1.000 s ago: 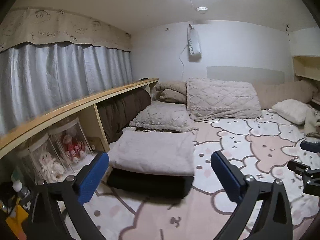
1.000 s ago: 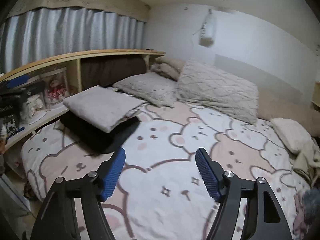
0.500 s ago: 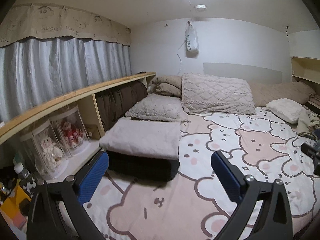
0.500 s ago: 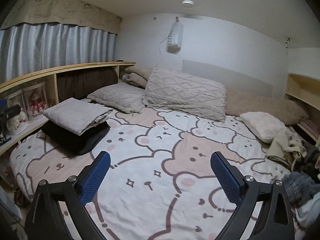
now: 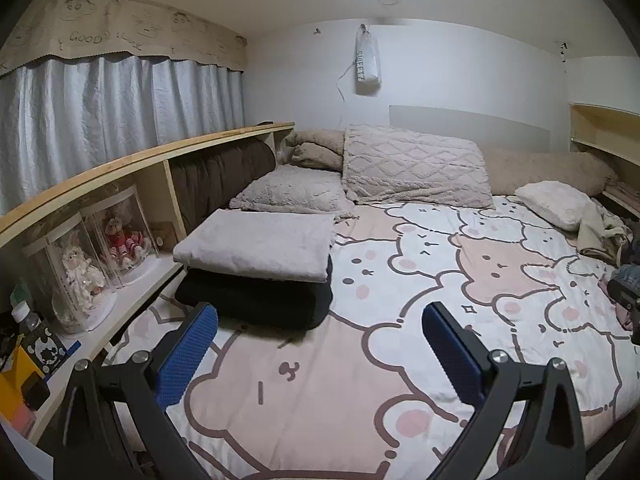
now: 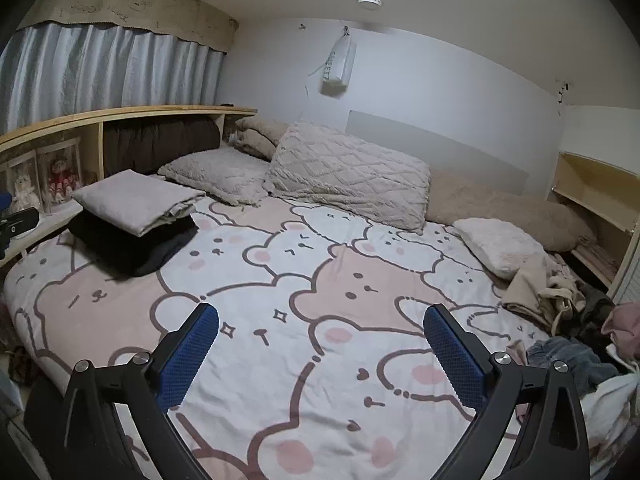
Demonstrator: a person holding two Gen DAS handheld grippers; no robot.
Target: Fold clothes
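Note:
A folded grey garment [image 5: 260, 244] lies on a folded black one [image 5: 256, 300] at the left side of the bed; the stack also shows in the right wrist view [image 6: 132, 204]. A heap of unfolded clothes [image 6: 560, 304] lies at the bed's right edge, with beige, denim and pink pieces; part of it shows in the left wrist view [image 5: 600, 232]. My left gripper [image 5: 320, 340] is open and empty above the bedspread, just right of the stack. My right gripper [image 6: 320, 340] is open and empty above the bed's middle.
The bear-print bedspread [image 6: 304, 280] covers the bed. Pillows [image 6: 352, 172] line the headboard. A wooden shelf [image 5: 120, 168] with doll cases [image 5: 100, 248] runs along the left. A small shelf [image 6: 592, 184] stands at the right.
Both grippers have pulled back and up from the bed, away from the folded stack. The right gripper's jaws opened wider. The unfolded heap at the right came into view.

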